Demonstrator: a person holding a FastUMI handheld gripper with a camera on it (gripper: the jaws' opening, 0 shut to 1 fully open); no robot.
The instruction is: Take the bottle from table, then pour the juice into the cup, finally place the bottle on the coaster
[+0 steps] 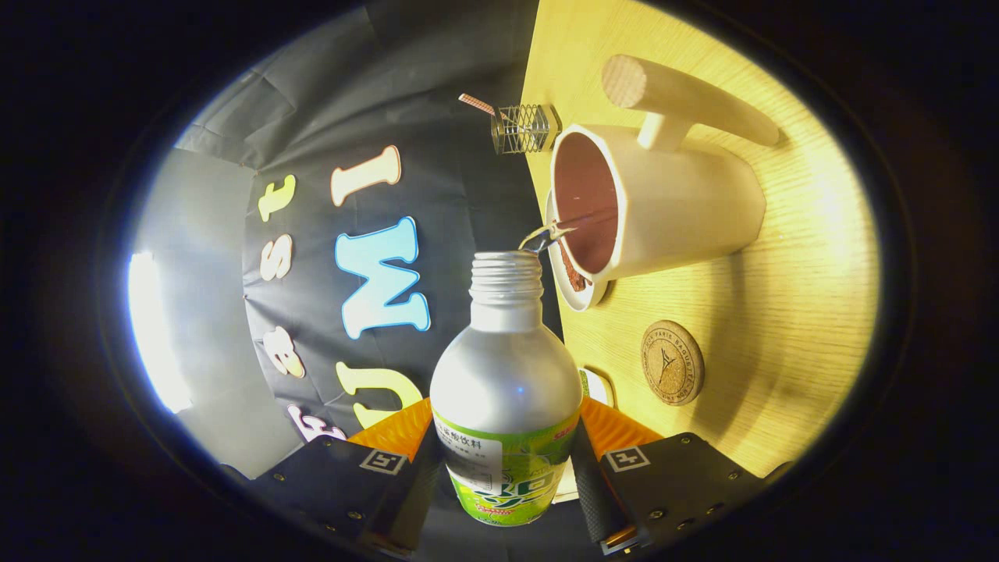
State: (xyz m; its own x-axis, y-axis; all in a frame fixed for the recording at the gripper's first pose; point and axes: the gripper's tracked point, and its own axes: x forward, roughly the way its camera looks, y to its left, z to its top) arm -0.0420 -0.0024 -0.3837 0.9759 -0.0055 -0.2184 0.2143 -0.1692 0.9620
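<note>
Fingers of the gripper point(506, 476) are clamped on the silver bottle point(505, 390), tipped and pouring juice point(546, 234) into the cream cup point(663, 211) near the table point(796, 312) edge. The thin stream may miss if the tilt wavers. Coaster point(672, 363) lies beside; its writing is too small to read.

Claw point(506, 476) rolled sideways, both fingers clamped on the bottle point(506, 390)
</note>
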